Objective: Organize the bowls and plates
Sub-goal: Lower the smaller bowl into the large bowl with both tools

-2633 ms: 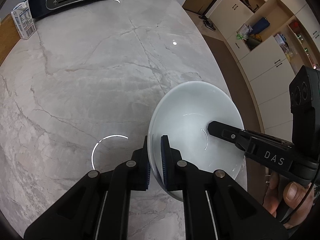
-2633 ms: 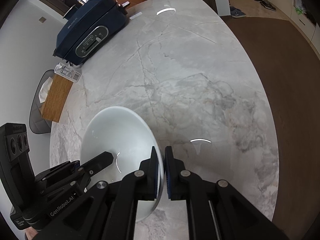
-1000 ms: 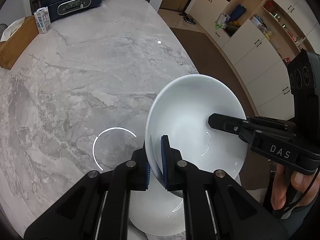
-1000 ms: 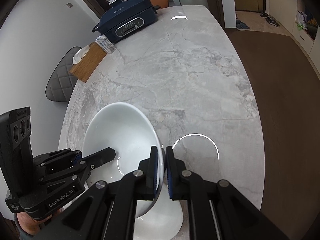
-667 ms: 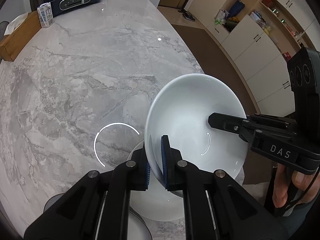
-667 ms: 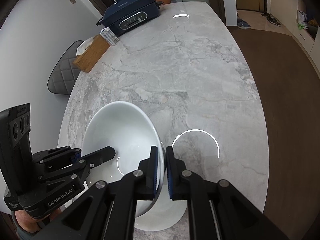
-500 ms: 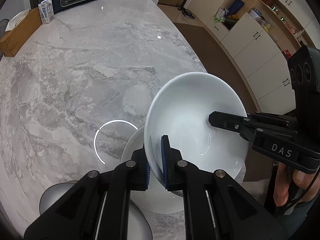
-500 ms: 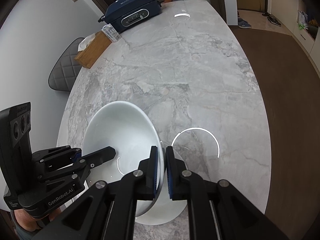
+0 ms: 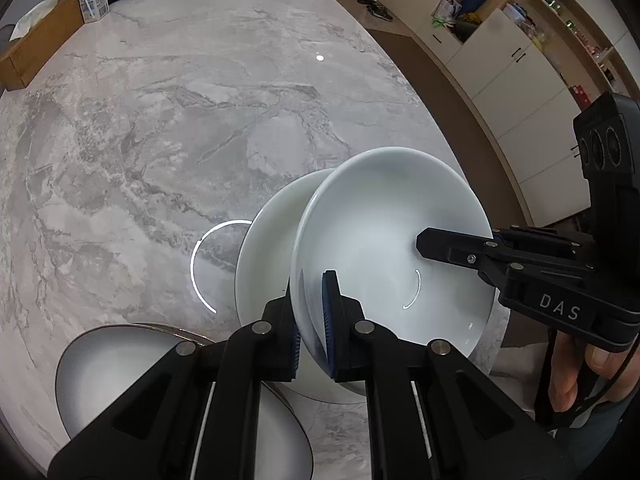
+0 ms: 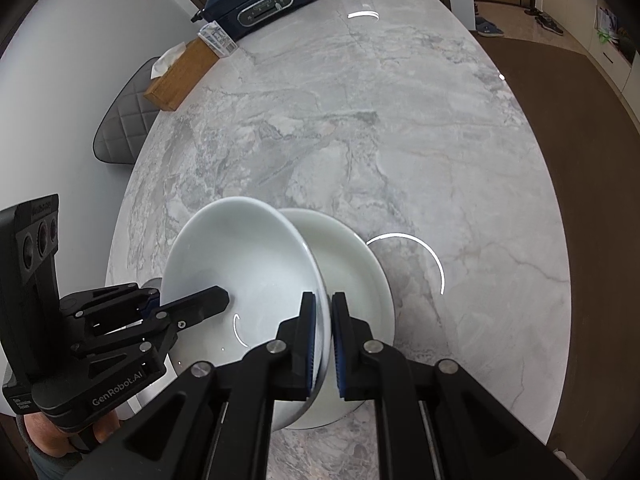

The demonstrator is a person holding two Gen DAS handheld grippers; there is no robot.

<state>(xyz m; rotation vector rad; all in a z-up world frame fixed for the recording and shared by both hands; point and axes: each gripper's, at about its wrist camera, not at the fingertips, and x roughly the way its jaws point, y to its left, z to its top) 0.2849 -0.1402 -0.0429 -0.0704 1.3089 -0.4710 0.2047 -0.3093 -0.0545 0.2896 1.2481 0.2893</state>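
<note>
A white bowl [image 9: 384, 240] hangs tilted above the marble table [image 9: 180, 120], gripped from both sides. My left gripper [image 9: 312, 320] is shut on its near-left rim. My right gripper [image 10: 324, 320] is shut on the opposite rim of that bowl [image 10: 248, 264]. Directly under it a second white bowl [image 9: 272, 248] rests on the table, also seen in the right wrist view [image 10: 352, 264]; whether the two touch I cannot tell. A stack of grey plates [image 9: 104, 368] lies at the lower left, partly hidden by my left gripper's fingers.
A dark blue appliance [image 10: 260, 4], a small carton [image 9: 93, 0] and a wooden tissue box [image 10: 180, 76] sit at the far end. A grey chair [image 10: 120, 128] stands beside the table. Cabinets [image 9: 500, 60] line the right side past the table edge.
Both grippers have carried the bowl toward the near end of the table and lower. The second white bowl and the grey plates have come into view beneath it.
</note>
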